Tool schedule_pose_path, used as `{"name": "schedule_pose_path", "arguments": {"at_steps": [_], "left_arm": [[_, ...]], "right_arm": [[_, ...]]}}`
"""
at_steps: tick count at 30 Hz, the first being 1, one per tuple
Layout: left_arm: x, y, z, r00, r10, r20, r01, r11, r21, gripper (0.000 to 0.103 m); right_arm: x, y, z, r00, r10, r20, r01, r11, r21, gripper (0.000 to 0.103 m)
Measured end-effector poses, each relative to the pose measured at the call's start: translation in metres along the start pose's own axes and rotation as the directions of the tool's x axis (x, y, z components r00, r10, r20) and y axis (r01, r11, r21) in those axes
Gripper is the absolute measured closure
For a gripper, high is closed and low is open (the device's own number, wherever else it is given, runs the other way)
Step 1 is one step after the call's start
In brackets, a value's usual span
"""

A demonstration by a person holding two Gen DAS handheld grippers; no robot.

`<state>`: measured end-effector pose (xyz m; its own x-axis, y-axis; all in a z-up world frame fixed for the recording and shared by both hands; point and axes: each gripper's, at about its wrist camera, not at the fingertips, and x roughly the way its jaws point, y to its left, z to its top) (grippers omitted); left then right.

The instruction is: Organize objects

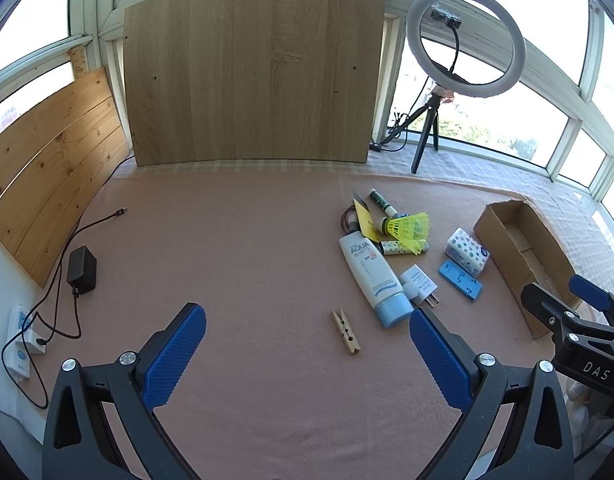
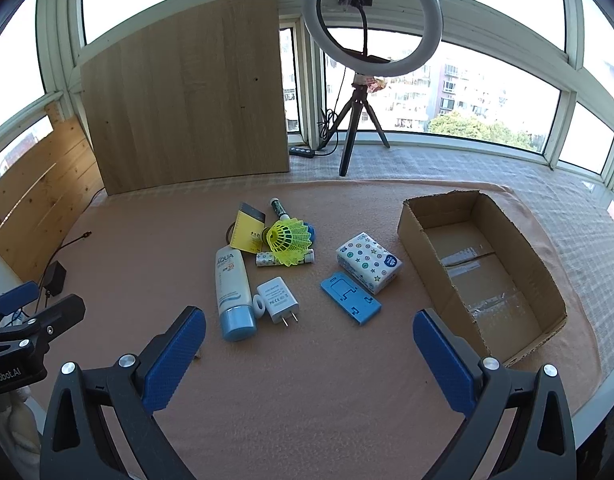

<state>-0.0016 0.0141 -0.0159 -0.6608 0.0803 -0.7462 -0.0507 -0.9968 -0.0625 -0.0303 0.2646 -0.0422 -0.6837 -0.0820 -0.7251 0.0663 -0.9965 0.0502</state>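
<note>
Small objects lie clustered on a pink cloth: a white AQUA sunscreen tube (image 2: 231, 288), a white plug adapter (image 2: 278, 299), a blue plastic holder (image 2: 350, 303), a patterned tissue pack (image 2: 368, 262), yellow shuttlecocks (image 2: 289, 238), a yellow card (image 2: 247, 230) and small tubes. An open cardboard box (image 2: 547, 280) sits to their right, with nothing inside but tape. A wooden clothespin (image 1: 346, 330) lies nearer the left gripper. My left gripper (image 1: 307, 352) is open and empty, above the cloth short of the clothespin. My right gripper (image 2: 309, 354) is open and empty, short of the cluster.
A ring light on a tripod (image 2: 361, 92) stands at the back by the windows. A wooden board (image 2: 187, 96) leans at the back left. A black power adapter (image 1: 82, 270) with cables and a white power strip (image 1: 21, 340) lie at the far left.
</note>
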Motion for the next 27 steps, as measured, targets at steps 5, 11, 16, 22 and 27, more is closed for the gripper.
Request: {"name": "schedule_pose_path", "arguments": {"at_steps": [5,11,16,22,27], "left_arm": [[-0.0009,-0.0004,0.0,1.0,-0.002,-0.001,0.002,1.0,0.001,0.0],[-0.0017,-0.0018,-0.0003,1.0,-0.003,0.001,0.003,1.0,0.001,0.0],[-0.0019,-0.0041,0.0001,1.0,-0.003,0.002,0.003,1.0,0.002,0.0],[-0.002,-0.0048,0.0005,1.0,-0.005,0.0,0.005,1.0,0.001,0.0],[0.0016,-0.0035,0.0012,1.0,-0.007,-0.007,0.007,1.0,-0.004,0.0]], "right_arm": [[0.0001,-0.0006,0.0006,1.0,0.004,-0.005,-0.004,1.0,0.001,0.001],[-0.0009,-0.0001,0.0007,1.0,0.008,-0.004,-0.008,1.0,-0.003,0.001],[-0.0011,0.0001,0.0005,1.0,0.008,-0.005,-0.008,1.0,-0.005,0.001],[-0.0013,0.0003,-0.0001,1.0,0.008,-0.004,-0.008,1.0,-0.004,0.001],[0.0006,0.0004,0.0002,1.0,0.016,-0.008,-0.016,1.0,-0.003,0.001]]}}
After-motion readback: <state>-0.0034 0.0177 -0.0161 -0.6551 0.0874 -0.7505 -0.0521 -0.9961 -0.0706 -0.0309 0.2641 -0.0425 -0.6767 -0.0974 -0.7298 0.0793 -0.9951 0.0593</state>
